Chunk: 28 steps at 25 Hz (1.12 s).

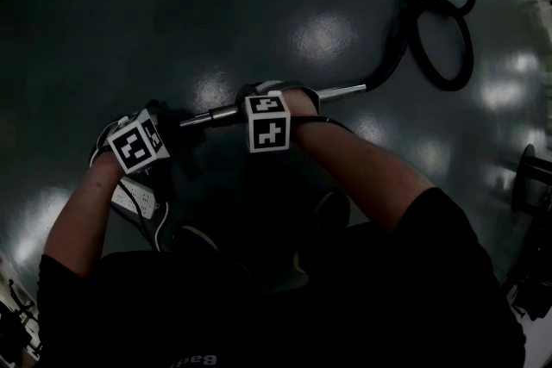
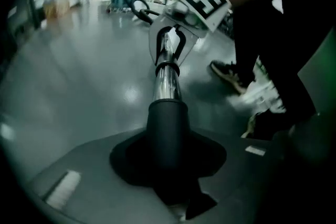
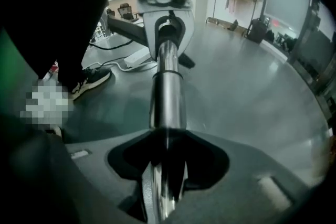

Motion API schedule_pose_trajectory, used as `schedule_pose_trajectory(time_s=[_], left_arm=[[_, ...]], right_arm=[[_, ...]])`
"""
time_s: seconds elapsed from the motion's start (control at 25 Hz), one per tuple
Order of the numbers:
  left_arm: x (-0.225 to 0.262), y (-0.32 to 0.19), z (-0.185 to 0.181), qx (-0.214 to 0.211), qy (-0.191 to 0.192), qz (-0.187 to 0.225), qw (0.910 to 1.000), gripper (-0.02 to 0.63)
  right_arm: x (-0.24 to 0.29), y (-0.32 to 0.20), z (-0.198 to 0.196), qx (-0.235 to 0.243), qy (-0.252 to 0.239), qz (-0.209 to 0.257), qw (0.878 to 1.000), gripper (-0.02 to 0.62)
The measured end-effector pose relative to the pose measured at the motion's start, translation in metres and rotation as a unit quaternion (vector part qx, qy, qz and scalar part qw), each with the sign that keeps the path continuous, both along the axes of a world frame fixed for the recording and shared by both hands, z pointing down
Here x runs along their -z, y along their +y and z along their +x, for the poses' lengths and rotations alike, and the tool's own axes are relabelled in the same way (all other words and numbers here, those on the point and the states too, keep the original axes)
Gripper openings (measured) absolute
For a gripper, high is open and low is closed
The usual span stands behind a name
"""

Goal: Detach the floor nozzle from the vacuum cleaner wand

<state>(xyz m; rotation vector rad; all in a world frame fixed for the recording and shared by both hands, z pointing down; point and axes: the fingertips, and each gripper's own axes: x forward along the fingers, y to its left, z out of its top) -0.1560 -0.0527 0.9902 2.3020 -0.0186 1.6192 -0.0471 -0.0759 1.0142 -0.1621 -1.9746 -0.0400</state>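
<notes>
Evidently, the fingers of the left gripper (image 2: 167, 150) stood half-closed on the black nozzle collar (image 2: 167, 115). Those of the right gripper (image 3: 167, 165) clamped the chrome wand (image 3: 167, 94) just beyond it. Both parts appeared rigid and light, the chrome likely slippery. The collar was judged the sound hold, to be pulled straight away from the right fingers.

So the vacuum wand (image 1: 341, 90) is a skinny, shiny chrome tube, running straight out from the black hose (image 1: 447, 84) that lies in loops. At the end farthest from that hose it's still plugged into the floor nozzle's black plastic neck (image 2: 167, 126). The nozzle head, even further from the hose, is too dark to make out.
</notes>
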Motion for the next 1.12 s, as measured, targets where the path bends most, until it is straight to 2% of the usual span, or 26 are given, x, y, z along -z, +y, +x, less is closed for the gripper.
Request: schedule_pose_trajectory(time_s=[0.04, 0.12, 0.16, 0.2, 0.24, 0.28, 0.32, 0.36, 0.4, 0.44, 0.48, 0.52, 0.56, 0.6, 0.64, 0.72, 0.76, 0.84, 0.92, 1.0, 1.04, 1.08, 1.12], left_arm=[[-0.002, -0.011, -0.001, -0.03, -0.015, 0.068, 0.9971, 0.137], [-0.001, -0.032, -0.004, -0.077, -0.041, 0.177, 0.9804, 0.138], [0.0, -0.038, -0.005, -0.086, -0.048, 0.206, 0.9735, 0.14], [0.0, -0.042, -0.006, -0.083, -0.047, 0.211, 0.9729, 0.14], [0.0, -0.04, -0.005, -0.067, -0.036, 0.187, 0.9794, 0.133], [-0.001, -0.036, -0.004, -0.042, -0.018, 0.14, 0.9891, 0.133], [-0.001, -0.027, -0.002, -0.012, 0.003, 0.078, 0.9969, 0.133], [0.001, -0.016, 0.001, 0.02, 0.021, 0.006, 0.9996, 0.133], [0.004, -0.003, 0.003, 0.052, 0.035, -0.069, 0.9956, 0.133], [0.006, 0.011, 0.005, 0.083, 0.046, -0.143, 0.9851, 0.133], [0.008, 0.022, 0.005, 0.111, 0.054, -0.209, 0.9701, 0.133], [0.009, 0.031, 0.006, 0.132, 0.063, -0.256, 0.9556, 0.133], [0.009, 0.035, 0.007, 0.14, 0.07, -0.277, 0.9479, 0.133], [0.009, 0.036, 0.007, 0.134, 0.071, -0.272, 0.9503, 0.133], [0.006, 0.035, 0.006, 0.113, 0.067, -0.243, 0.961, 0.133], [-0.001, 0.026, 0.002, 0.046, 0.047, -0.138, 0.9883, 0.133], [-0.005, 0.018, 0.0, 0.014, 0.036, -0.078, 0.9962, 0.135], [-0.014, 0.002, -0.004, -0.029, 0.012, 0.016, 0.9994, 0.137], [-0.021, -0.008, -0.008, -0.051, -0.026, 0.064, 0.9963, 0.137], [-0.027, -0.012, -0.015, -0.045, -0.074, 0.073, 0.9936, 0.132], [-0.03, -0.01, -0.018, -0.019, -0.086, 0.049, 0.9949, 0.13], [-0.029, -0.006, -0.018, 0.028, -0.078, 0.003, 0.9966, 0.13], [-0.025, -0.002, -0.014, 0.088, -0.046, -0.055, 0.9936, 0.13]], right_arm=[[0.002, -0.004, 0.001, -0.006, 0.001, -0.01, 1.0, 0.158], [0.007, -0.011, 0.003, -0.017, 0.004, -0.024, 1.0, 0.158], [0.009, -0.014, 0.002, -0.022, 0.005, -0.024, 0.999, 0.158], [0.01, -0.016, 0.002, -0.024, 0.006, -0.02, 1.0, 0.158], [0.01, -0.018, 0.002, -0.024, 0.007, -0.013, 1.0, 0.158], [0.008, -0.018, 0.003, -0.022, 0.008, -0.005, 1.0, 0.157], [0.006, -0.016, 0.004, -0.017, 0.009, 0.003, 1.0, 0.156], [0.004, -0.013, 0.004, -0.01, 0.011, 0.011, 1.0, 0.158], [0.002, -0.008, 0.005, -0.001, 0.013, 0.019, 1.0, 0.158], [-0.001, -0.003, 0.005, 0.009, 0.015, 0.028, 0.999, 0.158], [-0.003, 0.002, 0.005, 0.018, 0.016, 0.036, 0.999, 0.158], [-0.005, 0.005, 0.005, 0.024, 0.017, 0.04, 0.999, 0.158], [-0.006, 0.008, 0.005, 0.027, 0.018, 0.041, 0.999, 0.158], [-0.007, 0.01, 0.005, 0.028, 0.018, 0.04, 0.999, 0.158], [-0.008, 0.01, 0.006, 0.027, 0.019, 0.036, 0.999, 0.158], [-0.01, 0.008, 0.008, 0.021, 0.021, 0.026, 0.999, 0.158], [-0.01, 0.005, 0.009, 0.016, 0.022, 0.023, 0.999, 0.158], [-0.011, -0.001, 0.01, 0.006, 0.024, 0.019, 1.0, 0.158], [-0.012, -0.005, 0.01, -0.003, 0.028, 0.015, 0.999, 0.158], [-0.014, -0.007, 0.01, -0.009, 0.036, 0.015, 0.999, 0.158], [-0.016, -0.007, 0.012, -0.01, 0.041, 0.017, 0.999, 0.158], [-0.019, -0.008, 0.015, -0.01, 0.047, 0.021, 0.999, 0.158], [-0.023, -0.008, 0.019, -0.009, 0.053, 0.025, 0.998, 0.158]])
